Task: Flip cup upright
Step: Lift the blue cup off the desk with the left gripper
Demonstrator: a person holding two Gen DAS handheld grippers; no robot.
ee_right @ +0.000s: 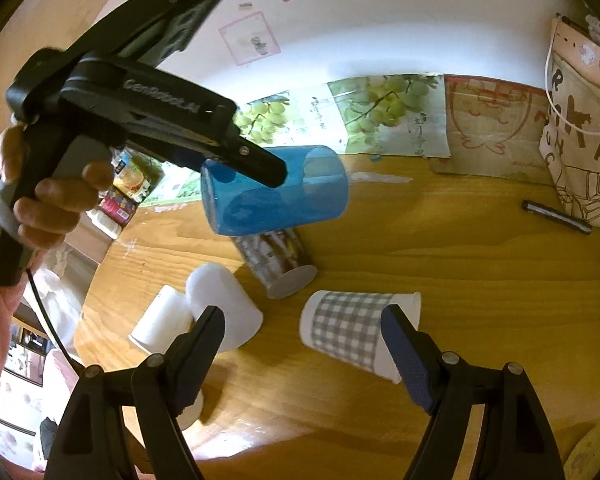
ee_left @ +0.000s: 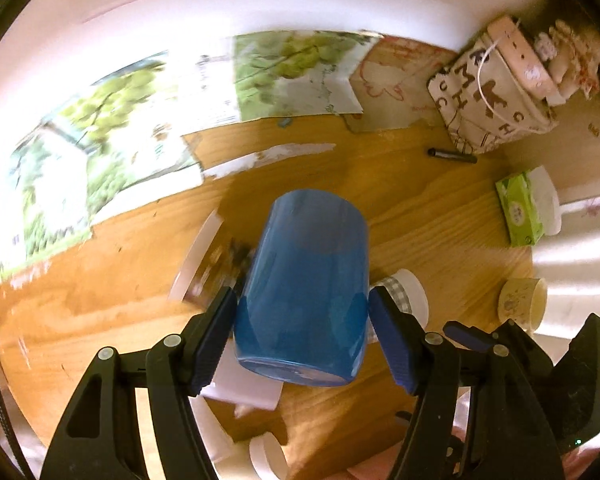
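A translucent blue cup [ee_left: 306, 292] is clamped between the pads of my left gripper [ee_left: 302, 320], held in the air on its side above the wooden table [ee_left: 420, 208]. In the right wrist view the blue cup [ee_right: 276, 194] hangs tilted above a patterned cup [ee_right: 276, 264] that lies on its side, with the left gripper's finger across it. My right gripper [ee_right: 304, 332] is open and empty, low over the table, between a white cup [ee_right: 224, 308] and a grey checked cup [ee_right: 352, 330], both lying on their sides.
A second white cup [ee_right: 160, 322] lies at the left. A black pen [ee_right: 556, 216] and a printed tote bag [ee_right: 584, 140] are at the right. A green tissue pack [ee_left: 520, 210] and a small beige cup [ee_left: 524, 302] are near the table edge. Posters [ee_right: 384, 120] lean on the wall.
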